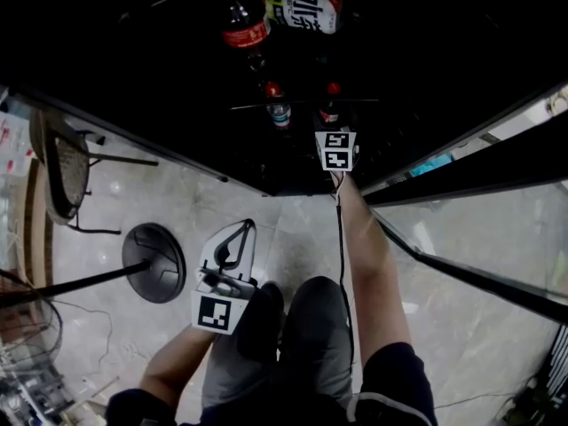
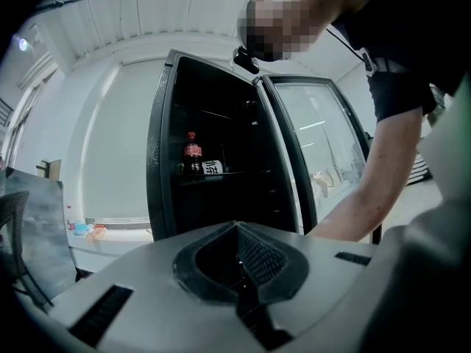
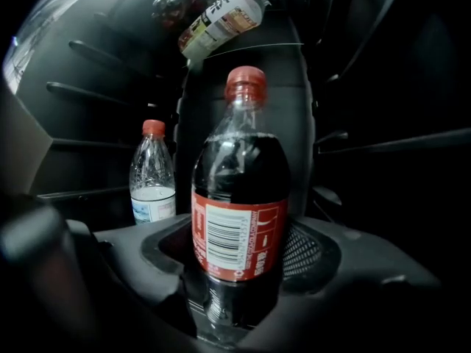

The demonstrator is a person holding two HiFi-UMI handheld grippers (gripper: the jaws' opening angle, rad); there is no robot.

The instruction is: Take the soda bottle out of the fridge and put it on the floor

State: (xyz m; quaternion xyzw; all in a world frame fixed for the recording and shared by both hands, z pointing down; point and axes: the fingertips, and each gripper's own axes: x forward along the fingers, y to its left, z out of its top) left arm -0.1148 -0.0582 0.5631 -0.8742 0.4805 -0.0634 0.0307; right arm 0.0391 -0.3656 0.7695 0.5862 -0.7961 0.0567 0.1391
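The open fridge (image 1: 160, 87) is dark inside, with the grey tiled floor (image 1: 177, 202) spread out below its front edge. My right gripper (image 3: 239, 234) reaches in over a lower shelf, and its jaws are closed round the lower body of the soda bottle (image 3: 239, 197), which stands upright with its red cap on. My left gripper (image 1: 247, 227) hangs low above the floor, well apart from the fridge, its jaws brought together at the tips with nothing between them. Just beside the soda bottle, to its left, stands a clear water bottle (image 3: 152, 175). On the shelf above, a white-labelled bottle (image 3: 221, 20) lies on its side
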